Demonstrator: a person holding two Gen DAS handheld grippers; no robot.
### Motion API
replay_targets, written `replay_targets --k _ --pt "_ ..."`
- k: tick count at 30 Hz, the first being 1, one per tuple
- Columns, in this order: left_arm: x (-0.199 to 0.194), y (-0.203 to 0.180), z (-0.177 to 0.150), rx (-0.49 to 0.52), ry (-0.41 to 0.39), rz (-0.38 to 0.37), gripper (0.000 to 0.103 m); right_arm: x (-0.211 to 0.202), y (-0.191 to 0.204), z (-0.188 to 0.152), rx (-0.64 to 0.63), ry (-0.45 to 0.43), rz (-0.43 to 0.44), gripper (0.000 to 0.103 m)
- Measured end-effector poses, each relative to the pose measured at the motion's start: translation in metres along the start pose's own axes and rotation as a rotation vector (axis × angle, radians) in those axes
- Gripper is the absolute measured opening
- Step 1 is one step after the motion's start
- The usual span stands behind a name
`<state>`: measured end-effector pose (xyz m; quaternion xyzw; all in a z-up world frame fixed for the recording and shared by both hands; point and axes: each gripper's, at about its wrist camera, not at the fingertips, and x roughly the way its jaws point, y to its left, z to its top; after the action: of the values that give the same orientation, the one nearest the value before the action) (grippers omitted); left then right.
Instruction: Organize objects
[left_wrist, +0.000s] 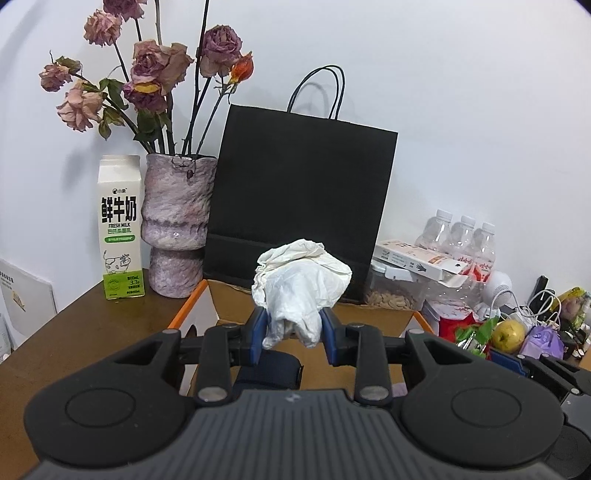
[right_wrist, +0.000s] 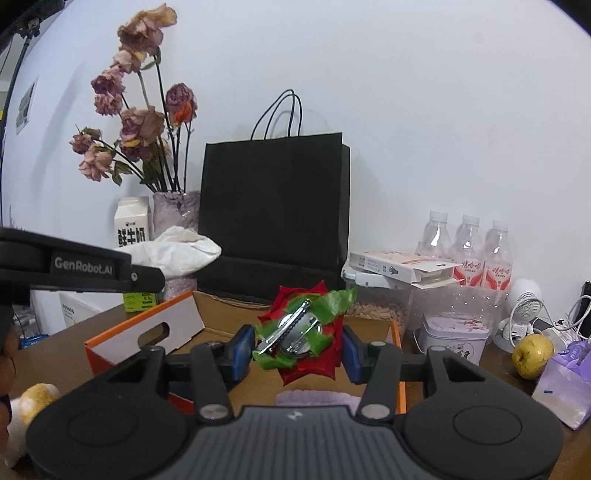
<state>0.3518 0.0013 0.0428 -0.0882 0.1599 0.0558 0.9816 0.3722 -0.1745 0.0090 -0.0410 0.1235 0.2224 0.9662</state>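
A brown table (left_wrist: 85, 332) carries a milk carton (left_wrist: 120, 229), vase (left_wrist: 177, 225) and black bag (left_wrist: 299, 199).

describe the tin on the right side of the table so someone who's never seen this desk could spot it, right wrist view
Start at the black paper bag standing against the wall, then go right to the three clear water bottles. In front of them, on the table, sits the tin. It is the only metal container there: low, rounded-cornered, pale lilac with a floral lid, left of the yellow-green apple.

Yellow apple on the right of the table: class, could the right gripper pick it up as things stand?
Probably not yet. The right gripper has its fingers closed on a red and green wrapper bundle, so it would first have to put that down. The yellow apple itself sits uncovered.
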Motion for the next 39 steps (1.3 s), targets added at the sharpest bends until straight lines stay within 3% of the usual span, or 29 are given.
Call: replay_targets --k 14,16,20,21,24,39 --pt "0.051 0.003 -0.005 0.04 0.075 0.028 0.036 0.05 -0.012 -0.002 -0.011 0.066 0.01 0.048" --pt "0.055 0.005 -0.005 0.041 0.085 0.042 0.051 0.055 -0.011 -0.004 -0.016 0.078 0.016 0.051" --pt "0.059 0.006 -0.007 0.053 0.084 0.083 0.088 0.06 -0.011 -0.008 -0.015 0.097 0.023 0.094" --pt "0.06 0.007 -0.007 0.054 0.085 0.088 0.103 0.06 -0.01 -0.009 -0.014 0.096 0.023 0.097" --pt "0.061 0.007 -0.009 0.061 0.081 0.111 0.103 0.059 -0.012 -0.009 -0.003 0.095 0.014 0.103" --pt "0.055 0.01 -0.008 0.036 0.071 0.112 0.103 0.058 -0.012 -0.011 0.007 0.115 0.008 0.103"
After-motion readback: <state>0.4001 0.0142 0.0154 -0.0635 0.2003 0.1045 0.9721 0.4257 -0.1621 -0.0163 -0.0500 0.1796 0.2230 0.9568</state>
